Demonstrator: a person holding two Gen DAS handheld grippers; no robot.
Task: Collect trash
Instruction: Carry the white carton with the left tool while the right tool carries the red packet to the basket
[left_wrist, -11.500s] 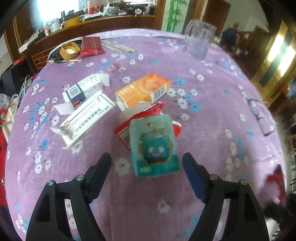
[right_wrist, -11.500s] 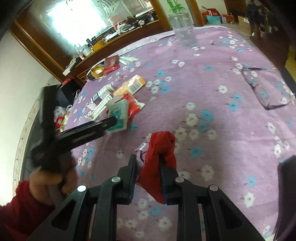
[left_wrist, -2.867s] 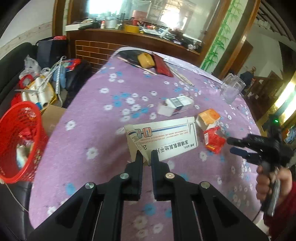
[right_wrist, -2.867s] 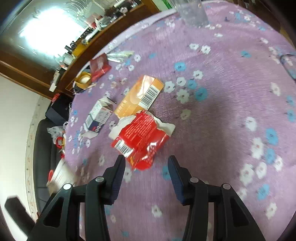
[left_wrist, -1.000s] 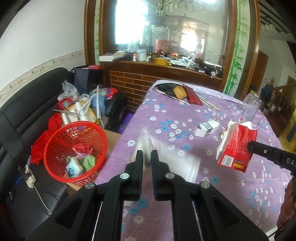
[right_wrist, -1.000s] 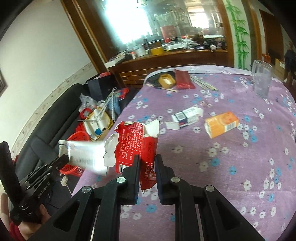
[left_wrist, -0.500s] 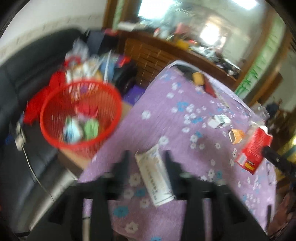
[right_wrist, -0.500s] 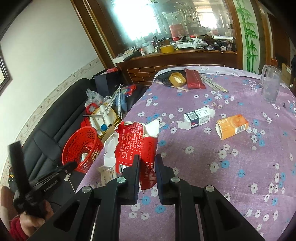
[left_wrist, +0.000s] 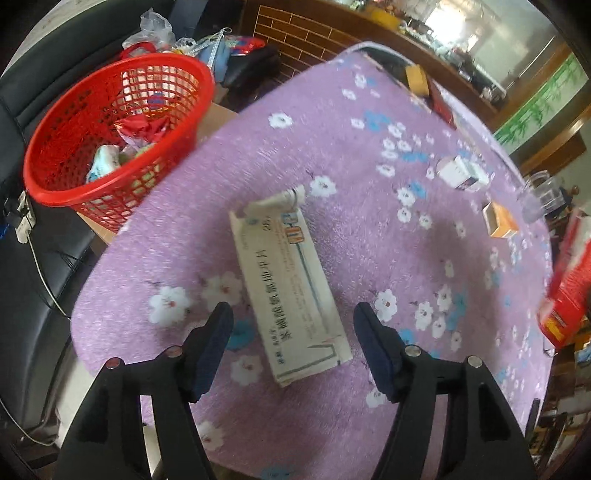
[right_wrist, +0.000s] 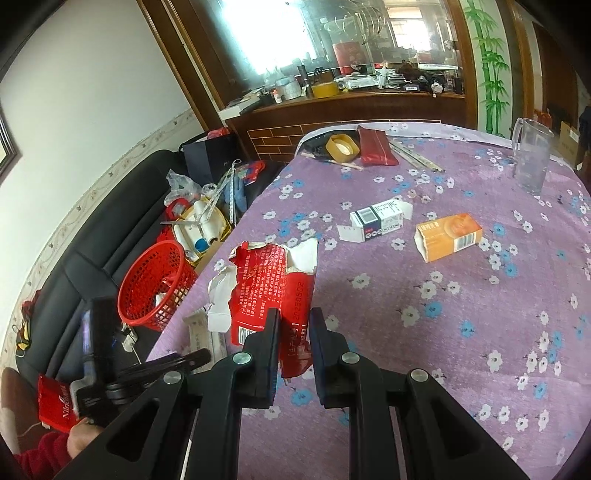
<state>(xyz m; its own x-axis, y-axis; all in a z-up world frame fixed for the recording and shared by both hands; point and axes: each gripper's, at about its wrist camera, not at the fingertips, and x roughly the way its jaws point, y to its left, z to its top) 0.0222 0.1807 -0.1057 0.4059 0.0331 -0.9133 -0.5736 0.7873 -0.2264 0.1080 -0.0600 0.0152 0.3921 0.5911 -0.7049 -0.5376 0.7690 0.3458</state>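
Observation:
A long white medicine box (left_wrist: 291, 291) lies flat on the purple flowered tablecloth (left_wrist: 369, 147) near the table's edge. My left gripper (left_wrist: 293, 325) hangs just above its near end with the jaws opening; the box lies between the fingers and no pad touches it. My right gripper (right_wrist: 292, 332) is shut on a torn red packet (right_wrist: 273, 280), held upright above the table; the same packet (left_wrist: 569, 295) shows at the right of the left wrist view. The red mesh basket (left_wrist: 55, 122) stands beyond the table's edge with trash inside.
A white-and-blue box (right_wrist: 380, 219) and an orange box (right_wrist: 448, 236) lie mid-table. A clear pitcher (right_wrist: 532, 158), a tape roll (right_wrist: 341, 146) and a dark red pouch (right_wrist: 376, 149) sit at the far end. A black sofa (right_wrist: 85, 258) with clutter flanks the basket.
The left gripper let go of the white box, which now lies on the tablecloth. Its jaws spread apart and it tilted down toward the table. The right gripper kept still with the red packet.

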